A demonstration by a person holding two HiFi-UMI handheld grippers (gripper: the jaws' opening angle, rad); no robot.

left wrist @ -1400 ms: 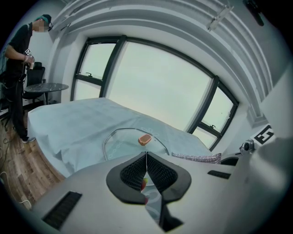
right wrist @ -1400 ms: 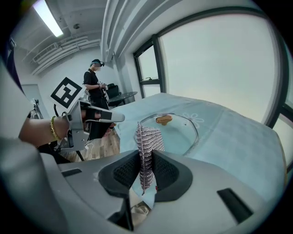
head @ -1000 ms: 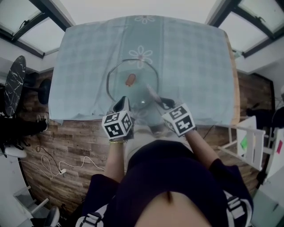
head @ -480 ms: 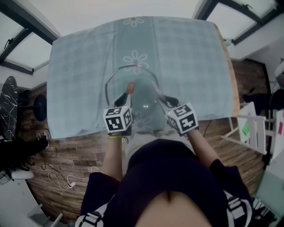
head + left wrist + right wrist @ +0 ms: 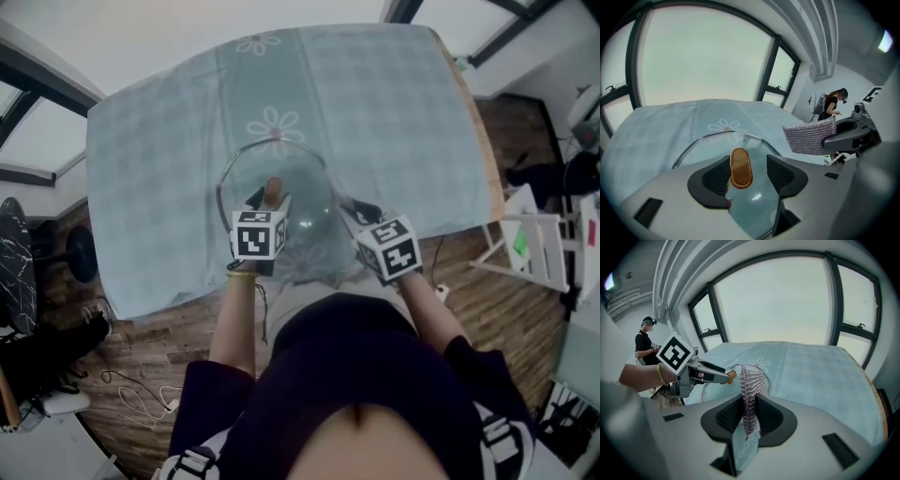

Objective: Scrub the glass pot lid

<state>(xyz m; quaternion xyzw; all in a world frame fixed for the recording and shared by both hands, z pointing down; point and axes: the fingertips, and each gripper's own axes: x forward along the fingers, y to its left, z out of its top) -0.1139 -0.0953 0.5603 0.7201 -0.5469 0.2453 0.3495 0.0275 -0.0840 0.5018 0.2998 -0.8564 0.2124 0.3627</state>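
Observation:
The glass pot lid [image 5: 246,161] lies on the tablecloth near the table's front edge; its brown knob [image 5: 272,190] points up. My left gripper [image 5: 266,200] is over the lid's middle and its jaws have just been opening. In the left gripper view they stand open either side of the knob [image 5: 740,167], which is close to the left pad [image 5: 716,177]. My right gripper [image 5: 352,212] hovers at the lid's right rim, shut on a silver mesh scrubbing cloth [image 5: 750,383]. That cloth [image 5: 809,136] also shows in the left gripper view.
A light blue checked tablecloth [image 5: 394,112] with flower prints covers the table. A white chair [image 5: 536,255] stands on the wooden floor at the right, and cables [image 5: 141,398] lie at the left. A person [image 5: 829,105] stands far off in the room.
My left gripper has moved from the lid's near rim forward to the knob, and its jaws have opened around it. The right gripper with the cloth has barely shifted.

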